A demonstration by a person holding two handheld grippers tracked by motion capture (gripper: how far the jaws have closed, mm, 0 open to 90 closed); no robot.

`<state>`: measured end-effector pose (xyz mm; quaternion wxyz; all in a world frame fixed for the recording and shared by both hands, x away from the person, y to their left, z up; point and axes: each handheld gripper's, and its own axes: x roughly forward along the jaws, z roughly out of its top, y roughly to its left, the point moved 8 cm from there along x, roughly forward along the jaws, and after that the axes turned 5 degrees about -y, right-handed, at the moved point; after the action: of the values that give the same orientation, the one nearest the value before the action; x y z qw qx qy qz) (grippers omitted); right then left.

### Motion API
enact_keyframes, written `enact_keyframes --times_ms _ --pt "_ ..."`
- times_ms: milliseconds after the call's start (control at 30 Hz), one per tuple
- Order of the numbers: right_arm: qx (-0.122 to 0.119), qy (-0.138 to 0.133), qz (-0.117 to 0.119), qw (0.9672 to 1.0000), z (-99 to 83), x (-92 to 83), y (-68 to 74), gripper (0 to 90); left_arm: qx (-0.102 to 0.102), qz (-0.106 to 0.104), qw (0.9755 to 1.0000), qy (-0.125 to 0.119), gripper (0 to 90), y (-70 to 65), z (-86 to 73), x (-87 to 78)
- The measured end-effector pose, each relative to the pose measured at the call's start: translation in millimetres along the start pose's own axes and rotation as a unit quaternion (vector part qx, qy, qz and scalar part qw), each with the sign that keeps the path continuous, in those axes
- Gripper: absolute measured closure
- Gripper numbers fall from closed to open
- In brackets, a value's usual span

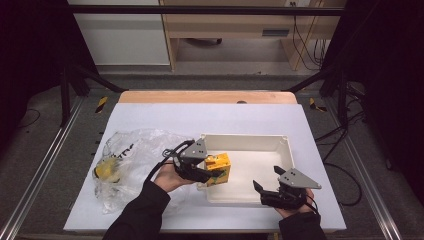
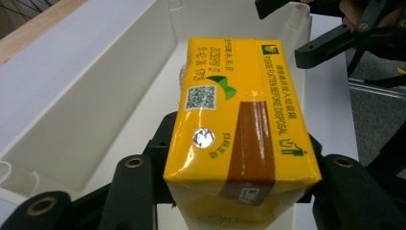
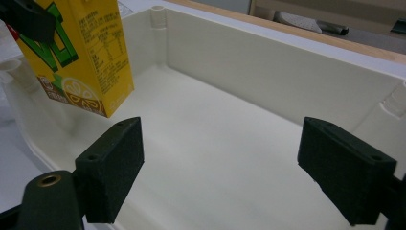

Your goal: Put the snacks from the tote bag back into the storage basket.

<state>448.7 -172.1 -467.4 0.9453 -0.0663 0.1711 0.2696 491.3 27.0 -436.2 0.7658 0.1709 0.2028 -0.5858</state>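
Observation:
A yellow drink carton with a brown band hangs over the left end of the white tray. My left gripper is shut on it, one jaw on each side of the carton in the left gripper view. In the right gripper view the same carton hangs tilted above the tray floor, off the bottom. My right gripper stands open at the tray's near right corner, jaws wide apart and nothing between them.
A crumpled clear plastic bag with a yellow item inside lies left of the tray on the white table sheet. The tray's inside is bare. A wooden table edge runs behind.

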Motion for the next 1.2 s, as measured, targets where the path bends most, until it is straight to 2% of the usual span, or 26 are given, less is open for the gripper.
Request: enact_keyframes --times_ms 533,867,1200 --pt "-0.002 0.001 0.001 1.0 -1.1 1.1 0.2 16.4 0.006 -0.031 0.9993 0.018 50.2 -4.1 -18.9 13.9" --pt "0.0 0.003 0.002 1.0 -1.8 1.7 0.6 16.6 0.008 -0.038 0.9991 0.014 50.1 -4.0 -22.9 19.1" --pt "-0.001 0.003 0.002 1.0 -2.1 2.0 0.4 16.6 0.019 -0.044 0.9987 0.016 50.1 -6.0 -26.4 27.0"
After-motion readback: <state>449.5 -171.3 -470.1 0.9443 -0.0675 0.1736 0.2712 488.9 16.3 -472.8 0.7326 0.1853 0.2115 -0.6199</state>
